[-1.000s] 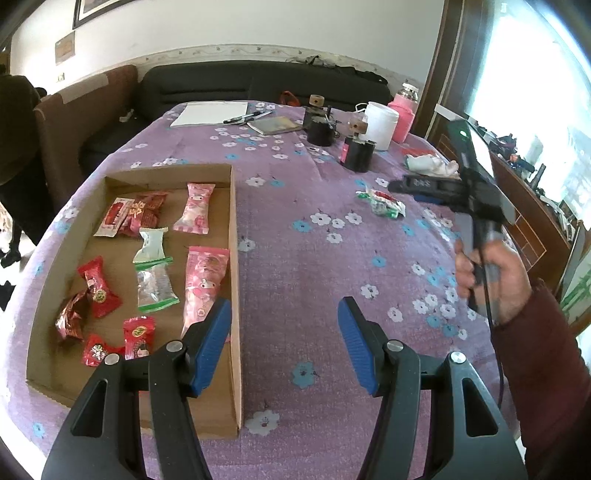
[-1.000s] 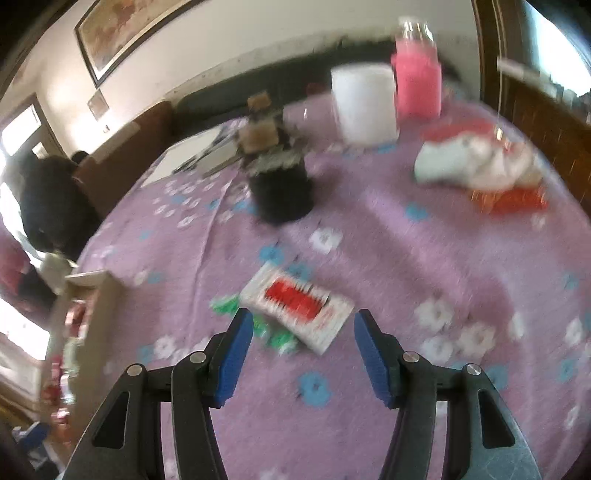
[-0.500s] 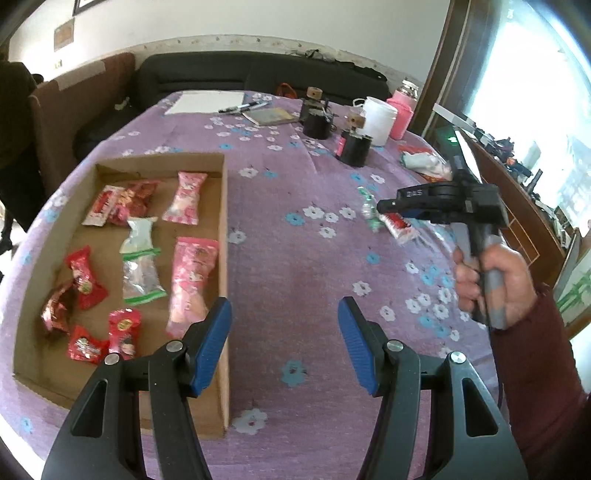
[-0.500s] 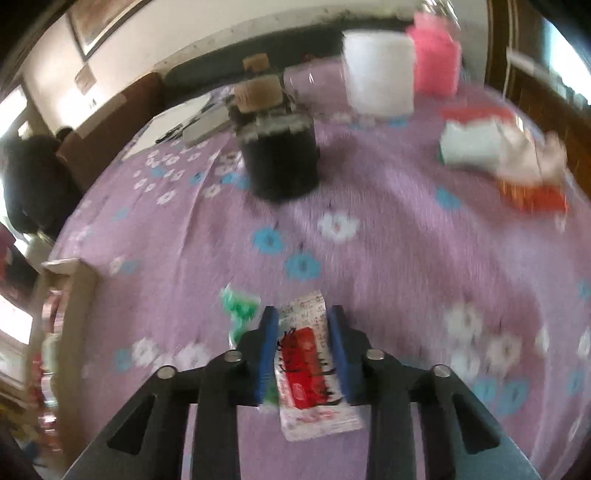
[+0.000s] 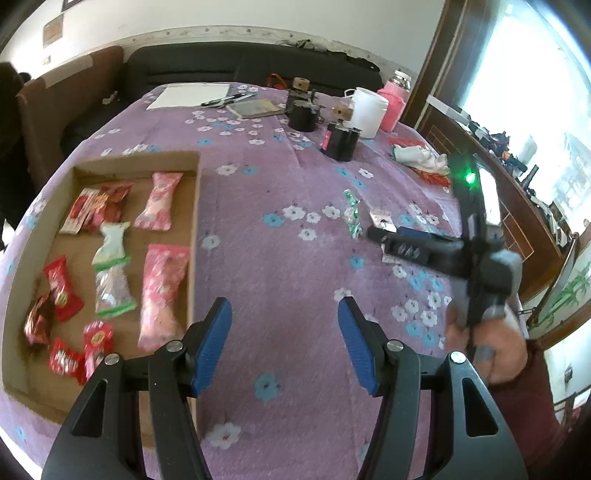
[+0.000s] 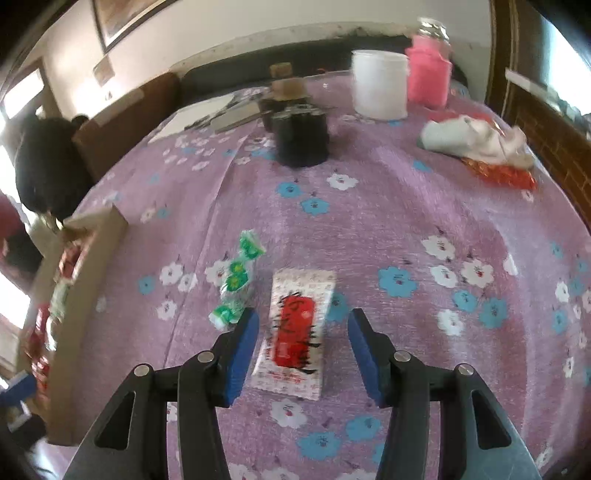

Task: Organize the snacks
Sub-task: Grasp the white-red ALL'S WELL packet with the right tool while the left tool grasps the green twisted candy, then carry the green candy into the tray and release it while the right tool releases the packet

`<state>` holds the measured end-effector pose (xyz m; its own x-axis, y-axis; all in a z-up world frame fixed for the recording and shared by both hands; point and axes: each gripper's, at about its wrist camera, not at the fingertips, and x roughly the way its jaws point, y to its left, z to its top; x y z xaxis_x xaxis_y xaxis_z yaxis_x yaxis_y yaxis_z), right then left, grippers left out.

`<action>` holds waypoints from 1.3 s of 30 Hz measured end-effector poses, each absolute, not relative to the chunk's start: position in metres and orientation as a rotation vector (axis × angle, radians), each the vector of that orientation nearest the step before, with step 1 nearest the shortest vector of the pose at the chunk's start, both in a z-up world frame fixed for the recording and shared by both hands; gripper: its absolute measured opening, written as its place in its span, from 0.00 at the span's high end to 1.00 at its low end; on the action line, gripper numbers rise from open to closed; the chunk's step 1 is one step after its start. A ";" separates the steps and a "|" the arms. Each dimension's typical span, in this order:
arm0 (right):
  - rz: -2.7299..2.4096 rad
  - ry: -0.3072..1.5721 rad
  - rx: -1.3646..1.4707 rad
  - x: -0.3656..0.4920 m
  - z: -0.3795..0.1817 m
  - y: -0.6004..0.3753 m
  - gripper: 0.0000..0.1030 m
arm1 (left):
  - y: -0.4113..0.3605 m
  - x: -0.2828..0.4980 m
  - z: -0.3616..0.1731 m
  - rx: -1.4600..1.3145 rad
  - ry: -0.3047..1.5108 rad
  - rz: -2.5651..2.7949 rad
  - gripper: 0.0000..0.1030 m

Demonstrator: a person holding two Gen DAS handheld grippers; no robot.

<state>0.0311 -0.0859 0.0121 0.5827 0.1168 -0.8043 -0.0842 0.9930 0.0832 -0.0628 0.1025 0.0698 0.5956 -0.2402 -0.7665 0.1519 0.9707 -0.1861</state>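
At the left, a cardboard tray holds several snacks. The left tool hovers beside it, spread apart. On the counter, the right tool straddles a red-and-white packet, fingers apart, not touching.

Home living rm: black sofa behind table w/ purple floral cloth, framed picture on wall, pink thermos, snack-filled cardboard tray.
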 end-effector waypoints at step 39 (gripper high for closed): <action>-0.035 0.882 0.219 0.021 0.014 -0.157 0.71 | -0.001 0.060 0.025 -0.024 0.931 -0.302 0.84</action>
<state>0.0207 -0.1573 0.0142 0.6368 0.0595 -0.7687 0.1203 0.9771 0.1753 0.0601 -0.0010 0.0255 0.5582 -0.2665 -0.7857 0.2463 0.9576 -0.1498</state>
